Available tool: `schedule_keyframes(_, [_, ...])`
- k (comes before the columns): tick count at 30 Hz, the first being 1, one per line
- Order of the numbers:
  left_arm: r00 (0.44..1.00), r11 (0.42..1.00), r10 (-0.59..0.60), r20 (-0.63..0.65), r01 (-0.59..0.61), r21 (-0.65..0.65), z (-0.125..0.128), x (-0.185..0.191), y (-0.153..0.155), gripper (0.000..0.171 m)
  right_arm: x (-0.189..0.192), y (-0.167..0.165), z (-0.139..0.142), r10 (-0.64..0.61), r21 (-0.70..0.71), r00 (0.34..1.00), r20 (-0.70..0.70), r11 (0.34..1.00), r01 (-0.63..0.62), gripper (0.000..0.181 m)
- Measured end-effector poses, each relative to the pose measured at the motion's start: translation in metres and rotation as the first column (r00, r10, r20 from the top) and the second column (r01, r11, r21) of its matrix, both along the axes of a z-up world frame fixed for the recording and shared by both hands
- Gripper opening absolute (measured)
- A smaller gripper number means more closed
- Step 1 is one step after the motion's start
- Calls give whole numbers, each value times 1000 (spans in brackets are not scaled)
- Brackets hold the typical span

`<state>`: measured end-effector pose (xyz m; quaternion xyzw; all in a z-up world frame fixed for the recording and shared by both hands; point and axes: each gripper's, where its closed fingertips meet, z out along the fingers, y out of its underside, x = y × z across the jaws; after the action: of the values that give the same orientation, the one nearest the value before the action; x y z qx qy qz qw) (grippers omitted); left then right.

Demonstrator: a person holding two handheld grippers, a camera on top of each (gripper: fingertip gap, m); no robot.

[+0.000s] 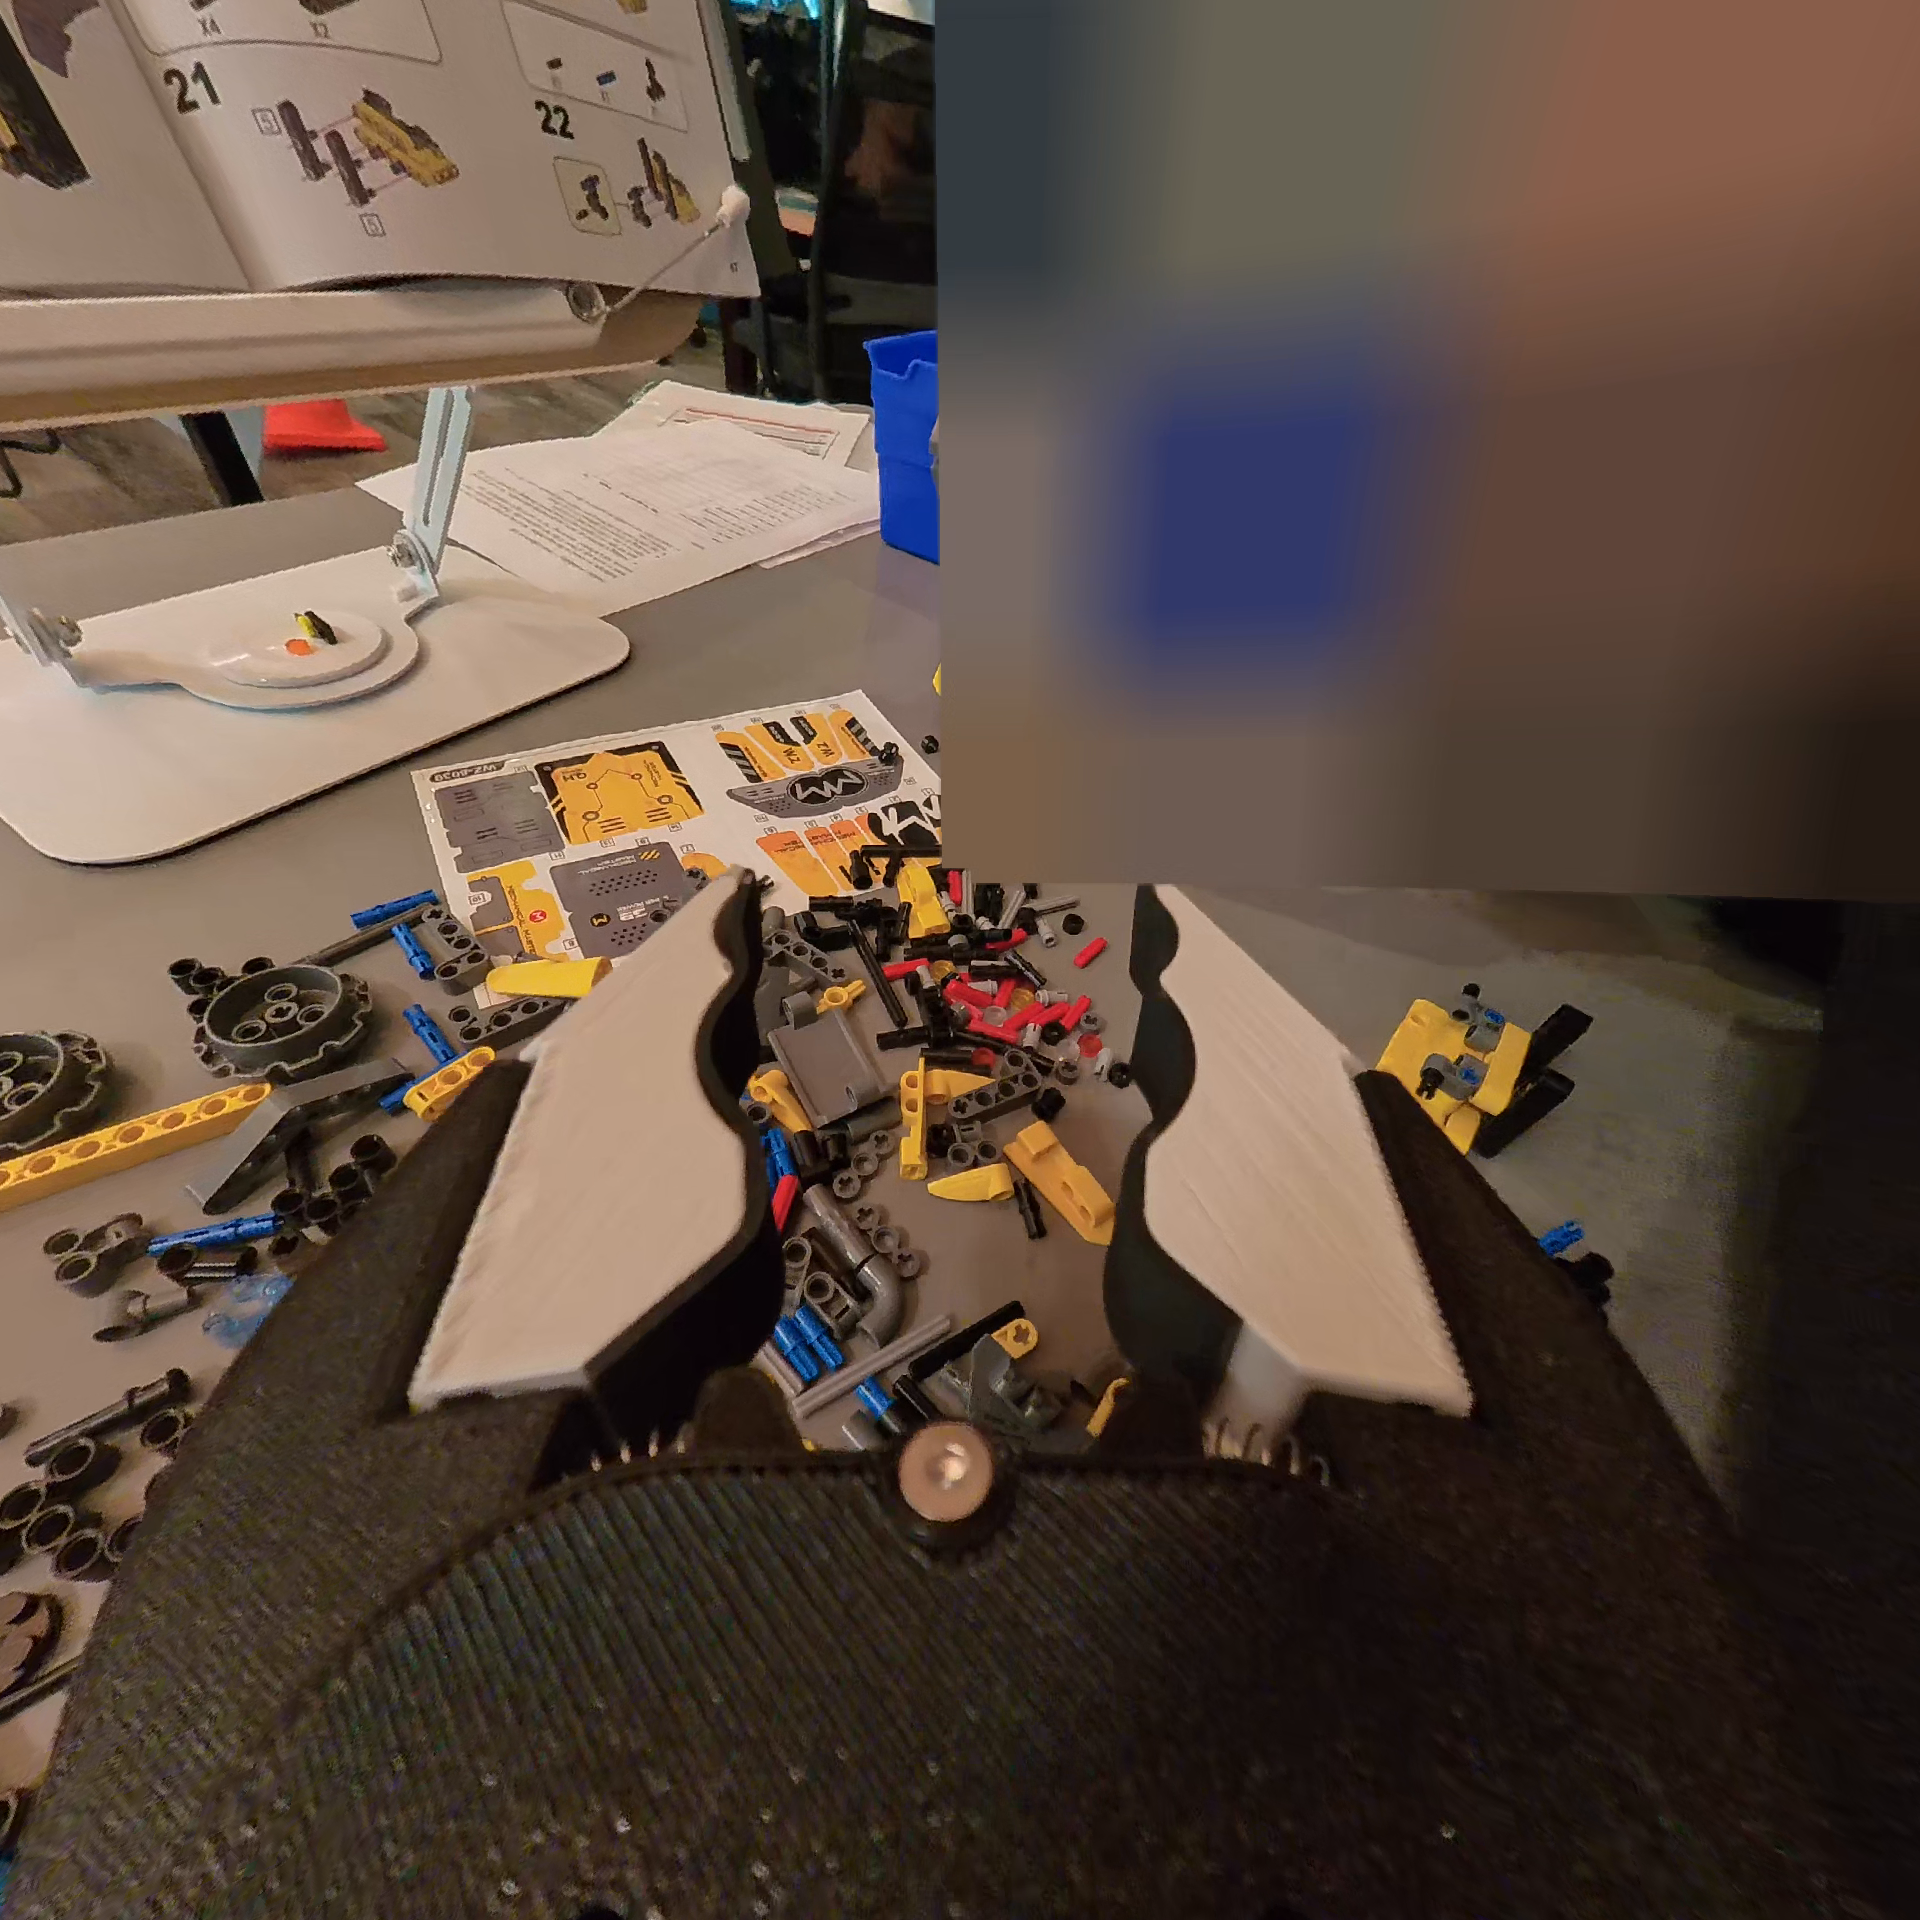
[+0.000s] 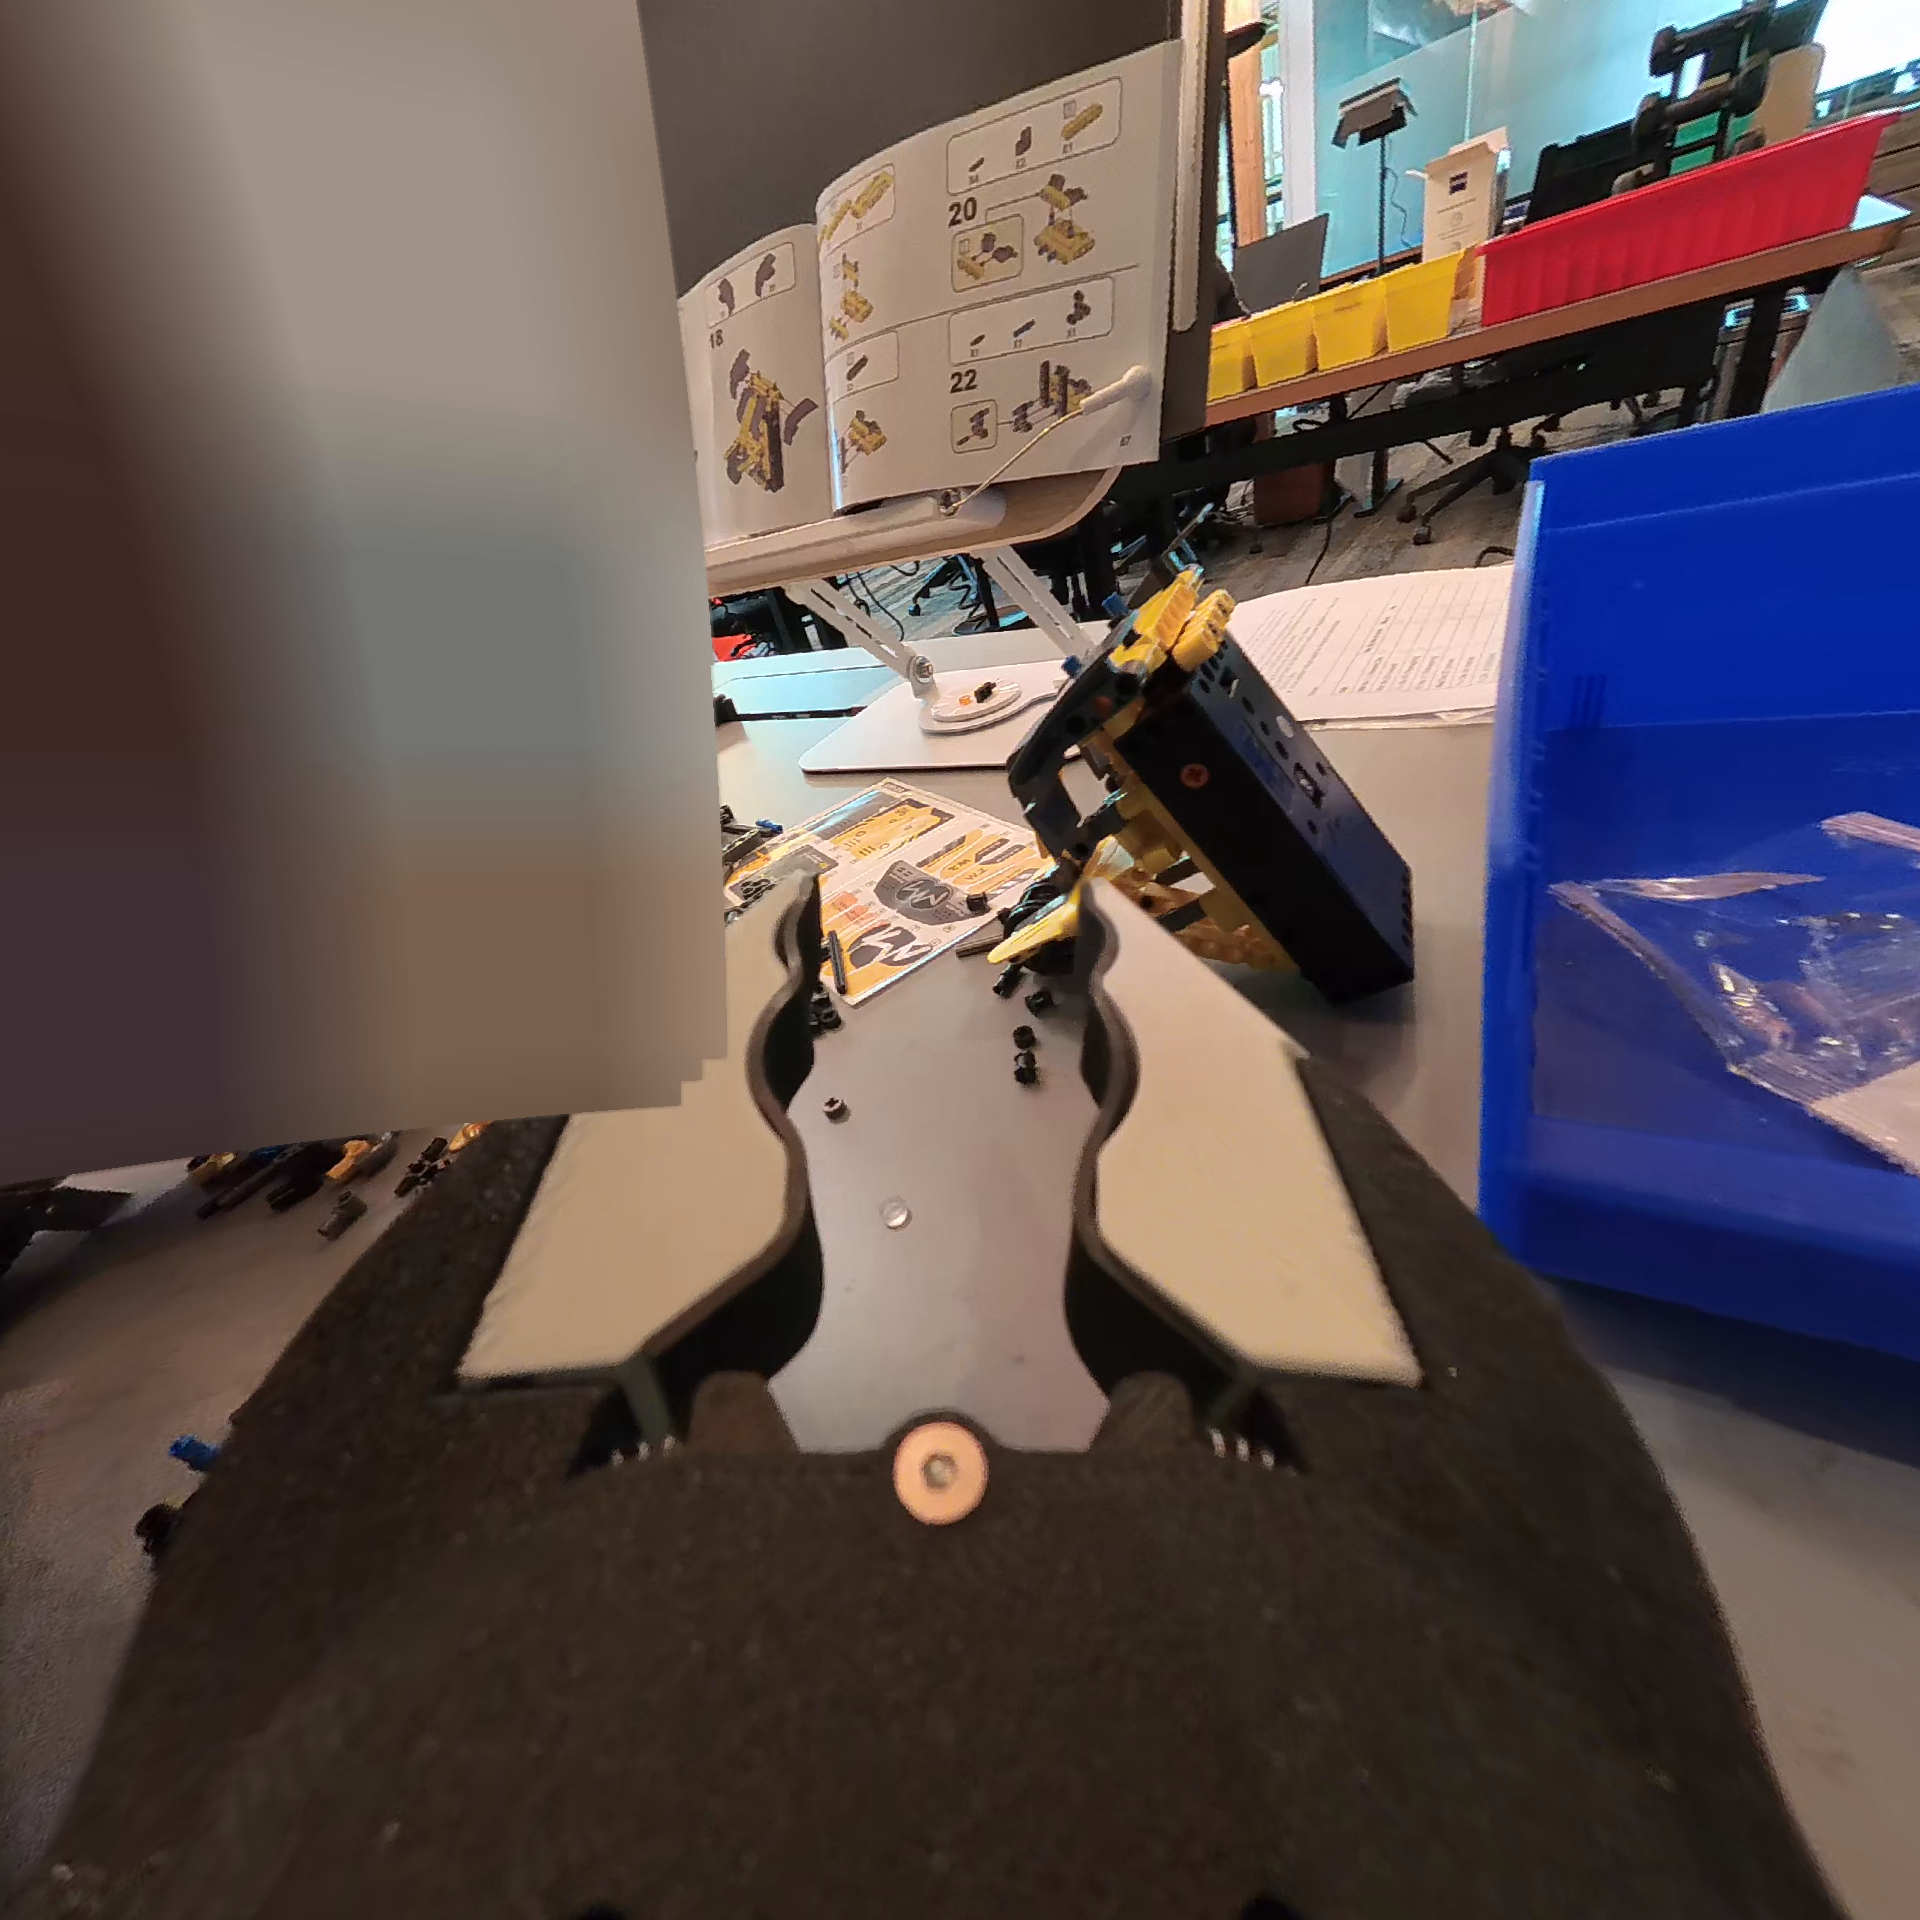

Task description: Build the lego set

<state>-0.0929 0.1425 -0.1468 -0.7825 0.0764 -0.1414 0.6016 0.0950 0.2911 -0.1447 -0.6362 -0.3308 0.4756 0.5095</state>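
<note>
Left gripper (image 1: 940, 894): fingers spread wide, nothing between them, held above a loose pile of parts (image 1: 935, 1081) — red, black, yellow, grey and blue pins and beams scattered on the grey table (image 1: 727, 644). Black wheels (image 1: 281, 1013) and a long yellow beam (image 1: 125, 1138) lie to its left; a small yellow-and-black sub-assembly (image 1: 1475, 1070) sits to its right, apart from the pile. A sticker sheet (image 1: 665, 800) lies just beyond the fingertips, and behind it a white stand (image 1: 312, 727) carries an open manual (image 1: 395, 135). Right gripper (image 2: 951, 909): fingers also apart and empty, low over bare table with a few small black pins (image 2: 1023, 1049) between them. Its right fingertip is near — possibly touching — a tilted black-and-yellow model (image 2: 1226, 810); contact cannot be confirmed. A blue bin (image 2: 1704, 883) stands to the right, holding clear plastic bags (image 2: 1766, 966).
</note>
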Motion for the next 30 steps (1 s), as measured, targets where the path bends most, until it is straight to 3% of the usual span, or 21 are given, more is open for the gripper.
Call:
schedule_keyframes(7, [993, 999, 21, -114, -19, 27, 1, 8, -1, 68, 4, 1, 4, -29, 29, 1000, 11, 999, 29, 53])
schedule_keyframes(12, [998, 997, -43, -54, 47, 67, 9, 25, -5, 69, 12, 1, 18, -70, 79, 996, -46, 994, 74, 53])
schedule_keyframes(19, [996, 992, -84, -39, 87, 89, 13, 35, -8, 68, 14, 0, 16, -23, -39, 994, -103, 999, 19, 52])
schedule_keyframes(30, [994, 991, -96, -54, 101, 84, 10, 40, -8, 68, 5, -10, 3, -10, 52, 1000, 22, 999, 9, 50])
